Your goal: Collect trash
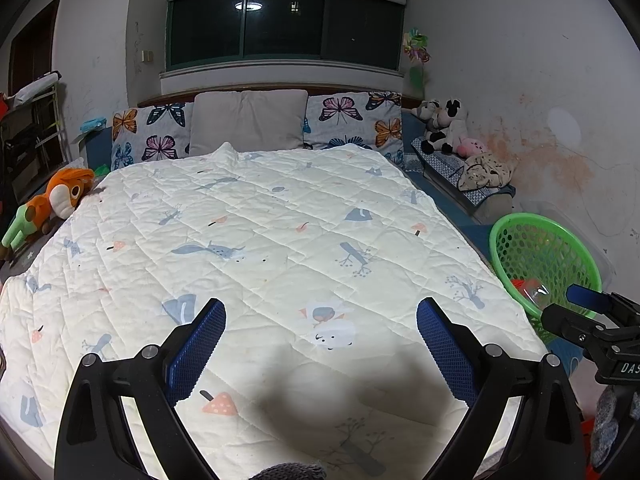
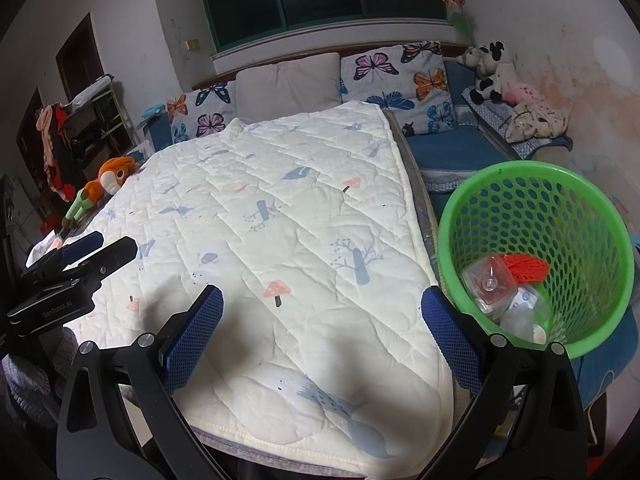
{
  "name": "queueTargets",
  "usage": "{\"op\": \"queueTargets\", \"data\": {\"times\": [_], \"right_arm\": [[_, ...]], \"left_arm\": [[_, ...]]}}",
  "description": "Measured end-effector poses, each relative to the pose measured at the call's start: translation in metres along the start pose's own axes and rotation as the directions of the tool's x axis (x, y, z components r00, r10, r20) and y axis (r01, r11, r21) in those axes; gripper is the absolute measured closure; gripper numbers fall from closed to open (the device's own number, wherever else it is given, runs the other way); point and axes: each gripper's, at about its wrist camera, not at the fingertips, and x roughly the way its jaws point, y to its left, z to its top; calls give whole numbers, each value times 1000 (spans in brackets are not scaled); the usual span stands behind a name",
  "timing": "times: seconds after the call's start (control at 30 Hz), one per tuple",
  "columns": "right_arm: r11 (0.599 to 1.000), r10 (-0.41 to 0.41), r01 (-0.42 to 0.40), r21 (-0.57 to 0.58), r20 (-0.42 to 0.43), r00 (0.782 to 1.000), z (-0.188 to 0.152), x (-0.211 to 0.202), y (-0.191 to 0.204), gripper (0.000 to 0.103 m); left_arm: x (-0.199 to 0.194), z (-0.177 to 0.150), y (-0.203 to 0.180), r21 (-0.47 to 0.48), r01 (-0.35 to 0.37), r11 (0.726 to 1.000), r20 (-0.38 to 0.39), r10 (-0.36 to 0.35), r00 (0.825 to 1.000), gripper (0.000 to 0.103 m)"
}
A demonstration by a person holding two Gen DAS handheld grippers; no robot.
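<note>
Both the left gripper (image 1: 320, 344) and right gripper (image 2: 322, 330) hover over the quilt (image 1: 260, 240), jaws spread wide and empty. Collected trash (image 2: 502, 284) lies inside the green basket (image 2: 600, 208) beside the quilt, suggesting collection is complete.

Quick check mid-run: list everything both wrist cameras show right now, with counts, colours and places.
Quilt: one, cream with blue and pink prints, spread over the bed.
Pillows: one grey in the middle, one butterfly-print on each side, at the headboard.
Basket: one, green mesh, right of the bed.
Trash: clear plastic packaging and one red net, inside the basket.
Orange plush toy: one, bed's left edge.
Black-and-white plush toys: at least two, with a pink one beside them, on the far-right bench.
Window: one, dark, above the headboard.
Left gripper: black with blue pads, open, empty.
Right gripper: same, open, empty.
</note>
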Motion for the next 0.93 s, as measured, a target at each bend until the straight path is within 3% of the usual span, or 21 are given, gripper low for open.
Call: {"op": "queueTargets", "data": {"times": [0.93], "right_arm": [[1000,5,-5,-19,-3,1000,-7,4,4,5]], "left_arm": [[0,-5,1,1,-8,1000,5,8,1000,10]]}}
